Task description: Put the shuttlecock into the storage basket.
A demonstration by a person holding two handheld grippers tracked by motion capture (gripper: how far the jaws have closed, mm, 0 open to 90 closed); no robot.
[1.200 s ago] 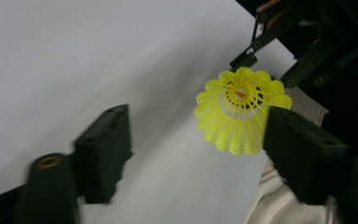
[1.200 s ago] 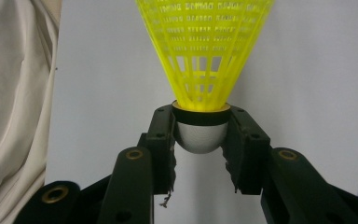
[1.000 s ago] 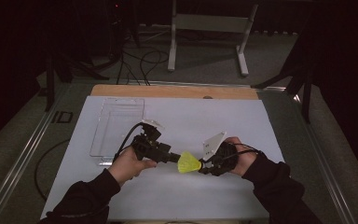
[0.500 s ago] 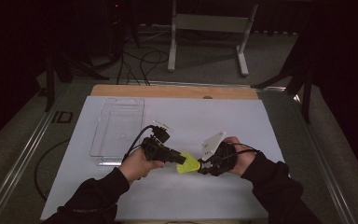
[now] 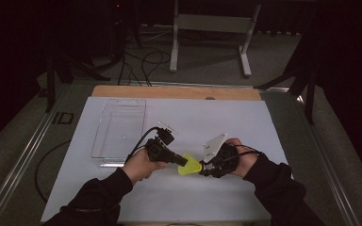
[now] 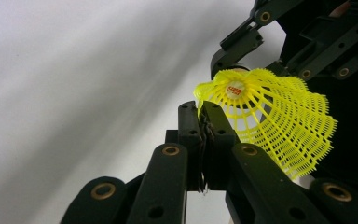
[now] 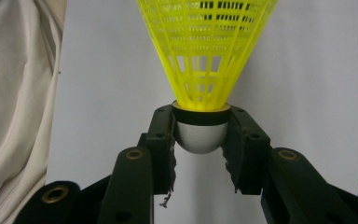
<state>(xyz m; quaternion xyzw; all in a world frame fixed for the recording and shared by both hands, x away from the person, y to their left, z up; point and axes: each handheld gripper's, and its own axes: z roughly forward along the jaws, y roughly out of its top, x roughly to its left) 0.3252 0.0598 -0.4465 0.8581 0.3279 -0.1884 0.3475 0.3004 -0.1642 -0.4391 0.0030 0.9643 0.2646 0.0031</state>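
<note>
A yellow plastic shuttlecock [image 5: 190, 166] hangs just above the white sheet between both grippers. My right gripper [image 5: 202, 168] is shut on its white cork head [image 7: 200, 137], and the skirt [image 7: 205, 51] points away from that gripper. My left gripper [image 5: 183, 161] comes in from the left. Its jaws [image 6: 201, 112] are pressed together on the rim of the skirt [image 6: 279, 121]. The left gripper view looks into the open skirt, with the right gripper's dark frame [image 6: 317, 42] behind it.
A clear plastic tray [image 5: 120, 127] lies at the back left of the white sheet [image 5: 245, 122]. A wooden strip [image 5: 169, 92] runs along the far edge. Cables and a metal stand [image 5: 212, 23] sit beyond the table. Pale cloth [image 7: 14, 93] shows left of the right gripper.
My left gripper has moved right and down to the shuttlecock's open end and shut on the skirt rim. The right gripper has held the shuttlecock nearly still.
</note>
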